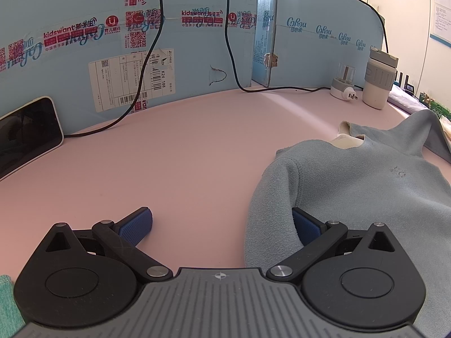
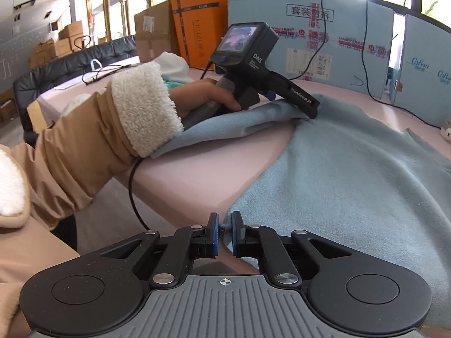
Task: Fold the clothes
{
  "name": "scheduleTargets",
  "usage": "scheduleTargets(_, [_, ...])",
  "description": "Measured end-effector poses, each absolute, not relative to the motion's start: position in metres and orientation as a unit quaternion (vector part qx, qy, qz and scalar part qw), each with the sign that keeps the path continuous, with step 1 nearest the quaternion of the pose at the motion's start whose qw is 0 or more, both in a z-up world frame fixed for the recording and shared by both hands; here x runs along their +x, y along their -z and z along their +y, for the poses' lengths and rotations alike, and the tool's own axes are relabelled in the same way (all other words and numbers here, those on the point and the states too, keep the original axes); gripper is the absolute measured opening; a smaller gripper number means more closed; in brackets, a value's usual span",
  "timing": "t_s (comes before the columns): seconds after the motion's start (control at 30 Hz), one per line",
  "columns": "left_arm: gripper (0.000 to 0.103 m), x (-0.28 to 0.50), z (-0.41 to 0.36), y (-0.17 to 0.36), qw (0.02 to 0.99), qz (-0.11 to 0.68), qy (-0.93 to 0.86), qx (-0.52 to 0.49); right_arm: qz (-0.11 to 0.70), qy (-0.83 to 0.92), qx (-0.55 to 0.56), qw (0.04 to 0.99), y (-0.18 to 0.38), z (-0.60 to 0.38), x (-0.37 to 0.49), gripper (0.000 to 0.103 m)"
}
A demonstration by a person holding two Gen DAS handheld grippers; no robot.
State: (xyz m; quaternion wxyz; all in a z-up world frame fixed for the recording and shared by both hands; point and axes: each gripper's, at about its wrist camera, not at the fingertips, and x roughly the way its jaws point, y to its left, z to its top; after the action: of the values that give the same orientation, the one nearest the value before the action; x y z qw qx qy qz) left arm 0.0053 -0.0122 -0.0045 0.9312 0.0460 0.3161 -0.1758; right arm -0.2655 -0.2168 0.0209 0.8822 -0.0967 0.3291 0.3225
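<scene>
Fingers first: on our right gripper (image 2: 224, 232) the two blue-padded fingers (image 2: 214, 233) stand nearly together, pinching a thin edge of the light blue garment (image 2: 352, 174) right at the near corner of the pink table (image 2: 203, 174). On our left gripper (image 1: 221, 226) the fingers (image 1: 135, 229) stand wide apart in its own wrist view; the left pad sits over bare pink surface, while the right pad lies against the sleeve (image 1: 270, 211) of the garment, with fabric draped around it and nothing pressed between the two pads

In the right wrist view we see our left hand (image 2: 208, 95) wrapped around the handle of that gripper, with a tan sleeve (image 2: 84, 146) and a fluffy white cuff (image 2: 143, 107) behind it; the tip of the tool rests on the bunched blue cloth

We find the garment spread flat on the pink table, neck opening (image 1: 348, 140) pointing away from us toward the blue cardboard boxes (image 1: 112, 42), and its lower part hanging over the near table edge. A small embroidered mark (image 1: 397, 171) shows on the chest

Beyond it, near the boxes, stand a white-and-grey cup (image 1: 377, 81) and a small white plug adapter (image 1: 344, 84), side by side but apart. A phone (image 1: 28, 132) lies at the far left of the table, and black cables (image 1: 152, 45) run down the cardboard onto the surface. A bit of green fabric (image 1: 8, 301) peeks in at the lower left corner
</scene>
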Motion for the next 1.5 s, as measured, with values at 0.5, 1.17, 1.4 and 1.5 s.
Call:
scheduleTargets(0.5, [0.103,0.005,-0.012,0.004,0.931,0.316,0.176,0.046,0.320,-0.316,-0.053,0.892,-0.041,-0.243,-0.255,0.017])
scheduleTargets(1.17, [0.103,0.005,-0.011,0.004,0.931,0.317,0.176,0.046,0.345,-0.116,-0.013,0.931,0.002,-0.316,-0.139,0.052])
scheduleTargets(1.4, [0.103,0.003,-0.011,0.004,0.930,0.319,0.175,0.045,0.310,-0.134,-0.026,0.941,0.013,-0.309,-0.145,0.078])
scheduleTargets(1.5, [0.103,0.003,-0.011,0.004,0.930,0.320,0.174,0.045,0.297,-0.134,-0.025,0.945,0.016,-0.309,-0.146,0.081])
